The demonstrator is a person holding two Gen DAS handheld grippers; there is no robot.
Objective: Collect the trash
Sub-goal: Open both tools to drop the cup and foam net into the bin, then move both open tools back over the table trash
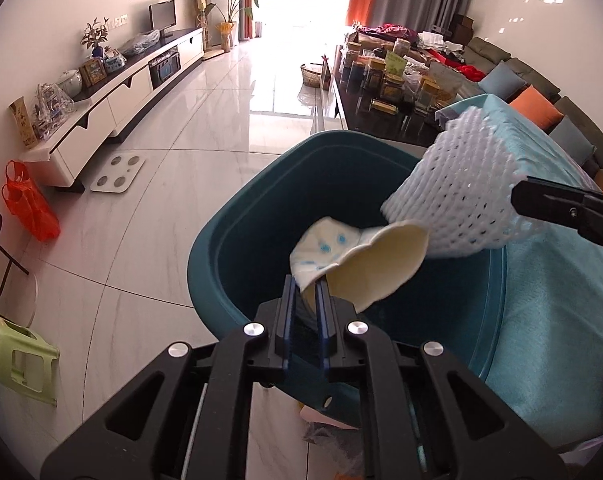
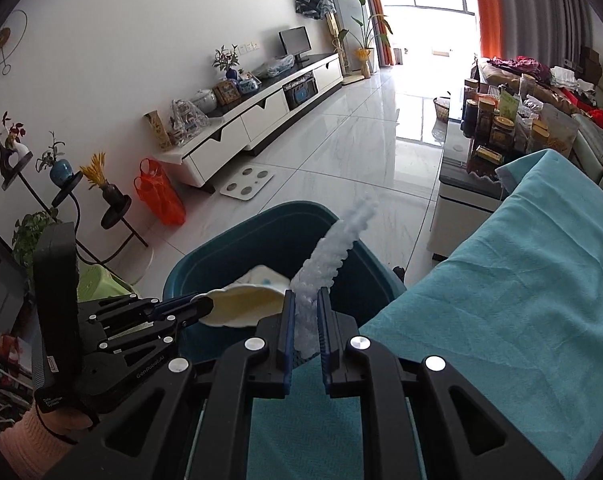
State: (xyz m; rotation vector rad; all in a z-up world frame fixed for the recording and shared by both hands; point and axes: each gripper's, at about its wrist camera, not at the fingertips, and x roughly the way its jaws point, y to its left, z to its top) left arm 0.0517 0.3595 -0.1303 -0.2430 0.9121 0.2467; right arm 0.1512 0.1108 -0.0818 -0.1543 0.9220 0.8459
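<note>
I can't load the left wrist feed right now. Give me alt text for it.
The left gripper pinches a crumpled cream wrapper over the open teal bin. From the right, the right gripper holds a white foam net above the bin's rim, beside a teal cloth.

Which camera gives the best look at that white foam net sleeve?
The left wrist view: the white foam net sleeve shows broadside, its mesh holes clear, over the teal plastic bin. The right wrist view shows it edge-on, a thin strip pinched between jaws.
</note>
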